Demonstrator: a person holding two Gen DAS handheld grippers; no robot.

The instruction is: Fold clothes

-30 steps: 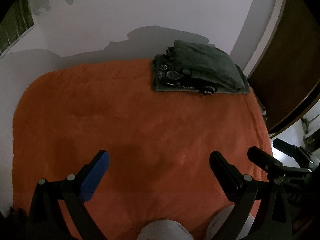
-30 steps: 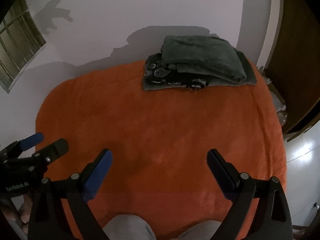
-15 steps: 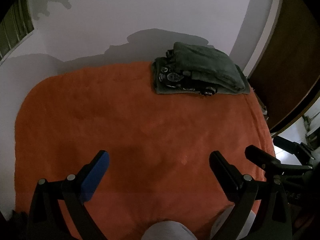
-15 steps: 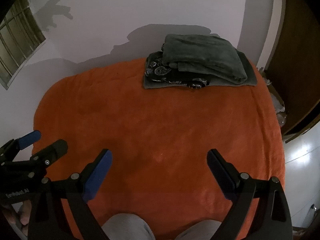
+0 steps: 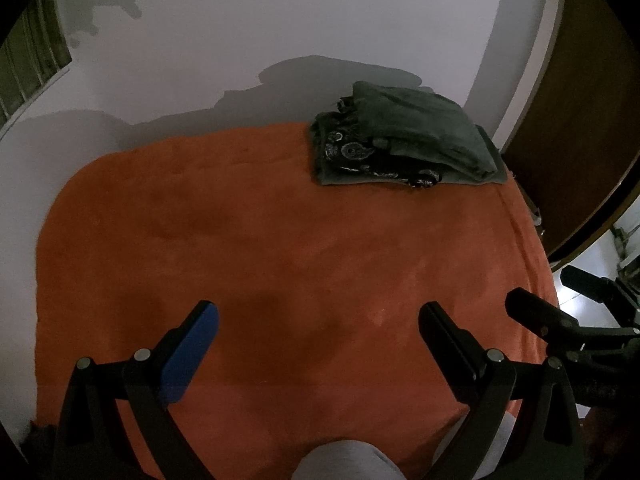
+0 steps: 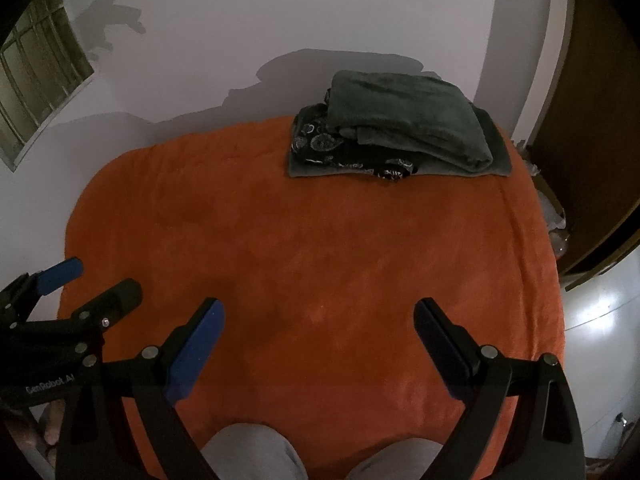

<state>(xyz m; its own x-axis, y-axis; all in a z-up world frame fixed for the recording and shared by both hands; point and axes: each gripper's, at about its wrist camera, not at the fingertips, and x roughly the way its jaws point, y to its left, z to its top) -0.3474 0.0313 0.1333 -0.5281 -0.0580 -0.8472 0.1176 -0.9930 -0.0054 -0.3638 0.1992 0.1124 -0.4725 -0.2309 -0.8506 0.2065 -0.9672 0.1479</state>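
A stack of folded clothes (image 5: 408, 140) (image 6: 400, 136) lies at the far right corner of the orange blanket (image 5: 280, 248) (image 6: 320, 248): a dark green piece on top, a black patterned one under it, a grey-green one at the bottom. My left gripper (image 5: 318, 316) hangs open over the near part of the blanket, nothing between its fingers. My right gripper (image 6: 320, 312) is open too, also empty, over the near middle. In each wrist view the other gripper shows at the side (image 5: 560, 320) (image 6: 68, 292). Both stand well short of the stack.
A white wall (image 5: 280, 40) runs behind the bed, with a barred window (image 6: 36, 92) at far left. A dark wooden door (image 5: 580, 120) stands at the right beyond the bed edge. The person's knees in grey trousers (image 6: 248, 456) show at the near edge.
Both grippers have drawn back and risen slightly, so the stack sits a little farther off in view. Both stay open and empty.
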